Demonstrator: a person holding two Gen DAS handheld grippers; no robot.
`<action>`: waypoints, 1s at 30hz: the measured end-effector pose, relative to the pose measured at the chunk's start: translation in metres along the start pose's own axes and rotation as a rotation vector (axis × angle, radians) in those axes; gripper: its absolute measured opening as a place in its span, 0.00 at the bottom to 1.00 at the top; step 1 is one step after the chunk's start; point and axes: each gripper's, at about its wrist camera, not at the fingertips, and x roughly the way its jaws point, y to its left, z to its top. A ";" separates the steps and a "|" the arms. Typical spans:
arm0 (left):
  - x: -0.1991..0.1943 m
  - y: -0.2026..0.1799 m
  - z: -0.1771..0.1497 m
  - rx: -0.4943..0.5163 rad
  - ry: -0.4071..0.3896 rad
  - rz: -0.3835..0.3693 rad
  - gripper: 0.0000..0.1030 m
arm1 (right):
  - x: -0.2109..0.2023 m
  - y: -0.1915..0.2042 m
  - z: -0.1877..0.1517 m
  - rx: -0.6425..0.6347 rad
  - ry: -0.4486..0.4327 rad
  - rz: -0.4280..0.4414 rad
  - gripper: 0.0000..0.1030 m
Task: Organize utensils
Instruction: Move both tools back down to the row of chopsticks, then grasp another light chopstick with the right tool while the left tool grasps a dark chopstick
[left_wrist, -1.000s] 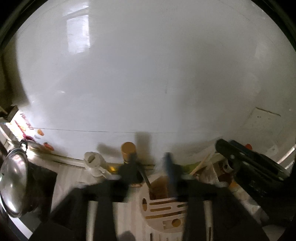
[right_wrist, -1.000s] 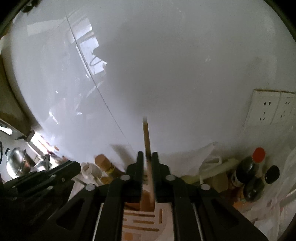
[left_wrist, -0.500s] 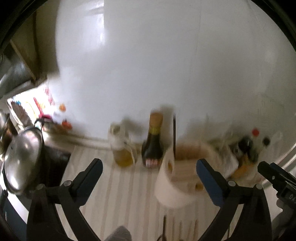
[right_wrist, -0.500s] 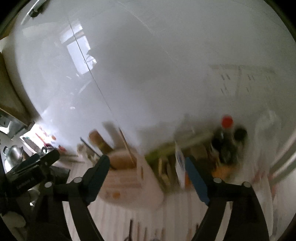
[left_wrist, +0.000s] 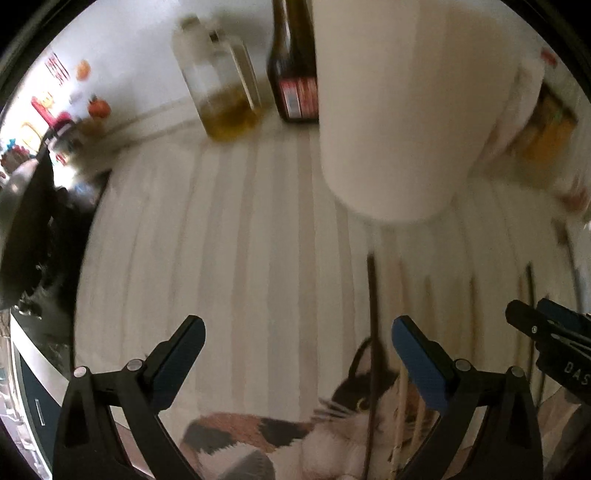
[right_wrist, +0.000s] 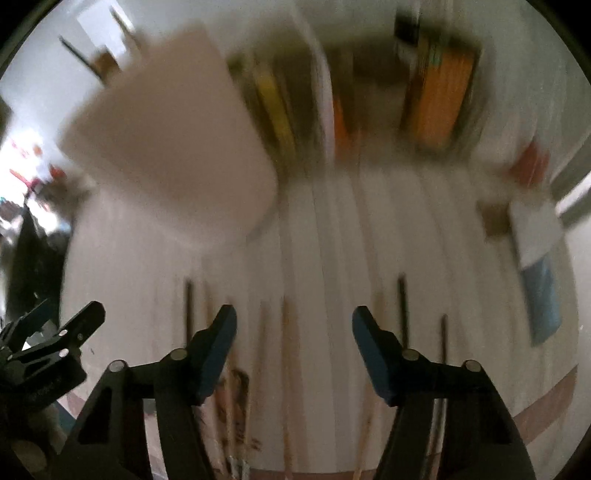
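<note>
Left wrist view, far left: dark pot (left_wrist: 26, 229) at the frame edge, blurred. Next along the back wall, an oil jug (left_wrist: 221, 85) with yellow liquid low inside, then a dark bottle (left_wrist: 295, 74) with a red label just beside it. Right of these stands the cream utensil holder (left_wrist: 402, 110), upright on the striped counter (left_wrist: 221, 240).

Left gripper (left_wrist: 295, 339): jaws spread fully wide after opening, nothing between the pads. It points down at the counter. A dark chopstick (left_wrist: 373, 332) lies on the counter inside the gap, near the right finger, not touched. Its lower end crosses a cat-print mat (left_wrist: 332, 424), where pale chopsticks (left_wrist: 400, 406) also lie. More thin sticks lie further right; detail blurred.

Right wrist view, heavily blurred. Holder at upper left, packets behind it at centre and right. Right gripper (right_wrist: 293, 325): jaws apart, having just been narrowing from wider, empty. Pale chopsticks lie on the counter between its fingers, and dark chopsticks (right_wrist: 402, 306) to either side.
</note>
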 end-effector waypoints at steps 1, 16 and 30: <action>0.008 -0.003 -0.006 0.005 0.022 0.003 1.00 | 0.009 -0.001 -0.005 -0.002 0.026 -0.004 0.59; 0.046 -0.014 -0.032 0.033 0.116 -0.005 1.00 | 0.057 0.011 -0.047 -0.114 0.149 -0.132 0.42; 0.053 -0.037 -0.034 0.059 0.112 -0.123 0.41 | 0.048 -0.020 -0.065 -0.066 0.143 -0.159 0.07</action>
